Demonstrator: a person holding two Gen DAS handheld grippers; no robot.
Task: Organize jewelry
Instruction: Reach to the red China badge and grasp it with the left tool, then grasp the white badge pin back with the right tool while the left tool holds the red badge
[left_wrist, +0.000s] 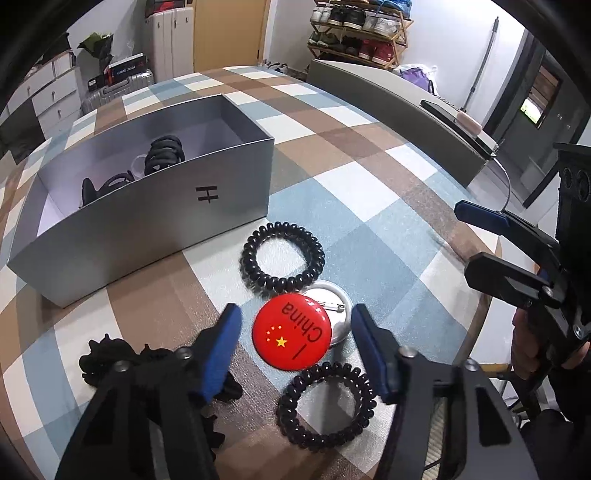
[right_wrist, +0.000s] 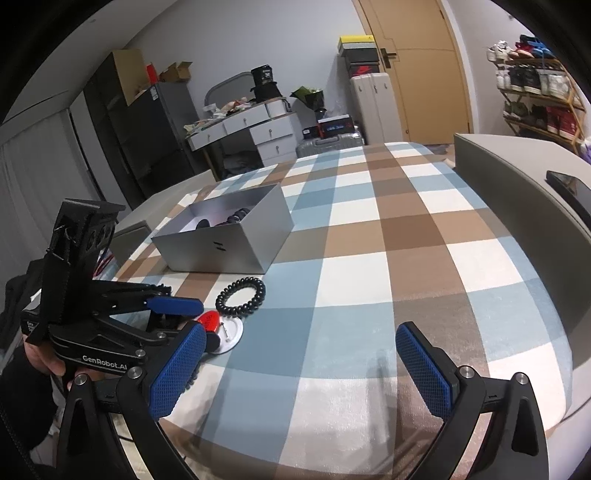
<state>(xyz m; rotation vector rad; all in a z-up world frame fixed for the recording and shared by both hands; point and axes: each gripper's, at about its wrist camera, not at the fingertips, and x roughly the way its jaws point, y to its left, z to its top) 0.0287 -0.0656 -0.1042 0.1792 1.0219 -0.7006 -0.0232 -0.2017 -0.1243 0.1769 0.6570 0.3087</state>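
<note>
Left gripper (left_wrist: 295, 345): fingers spread wide, blue pads to either side of a red pin badge (left_wrist: 291, 336), holding nothing; whether the pads touch the badge cannot be told.
Coil hair tie, near (left_wrist: 327, 406): black, flat on the checked tablecloth (left_wrist: 369, 155), just under the left gripper's right finger, beside the badge's near edge.
Black scrunchie (left_wrist: 110, 363): partly hidden beneath the left gripper's left finger.
Red pin badge: face up, lettered "China", overlapping a second badge (left_wrist: 334, 308) lying silver back up with its pin showing.
Coil hair tie, far (left_wrist: 282, 264): black, just beyond the badges, ahead of the open fingers.
Grey open box (left_wrist: 147, 206): beyond and to the left of the far tie; dark hair ties (left_wrist: 162, 153) inside.
Right gripper (right_wrist: 303, 367): well off to the right of the left gripper, fingers wide apart, empty, over bare cloth.
</note>
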